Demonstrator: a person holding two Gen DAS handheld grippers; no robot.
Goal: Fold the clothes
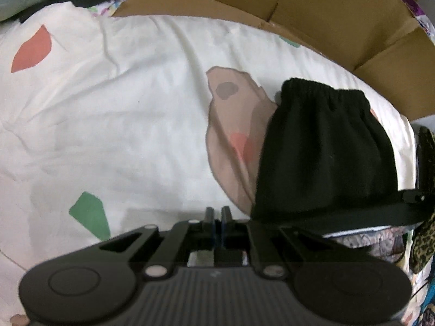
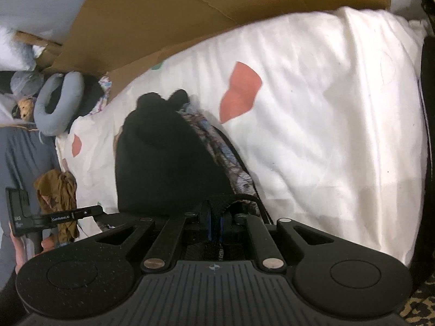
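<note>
The black garment (image 1: 323, 146) is matt, soft knitted cloth; the bed sheet (image 1: 130, 114) smooth cotton; the cardboard (image 1: 312, 8) plain brown.

Hard to tell what lies pinched between the closed fingers of the right gripper (image 2: 214, 217); only a dark fabric edge shows there. Partly buried under the black garment (image 2: 163, 157): a patterned cloth (image 2: 231, 160), print too blurred to read. Behind that garment in the left wrist view, a brown printed shape on the quilt (image 1: 231, 125), its right part covered. Cut off at the upper edge: cardboard (image 1: 312, 5).
</note>
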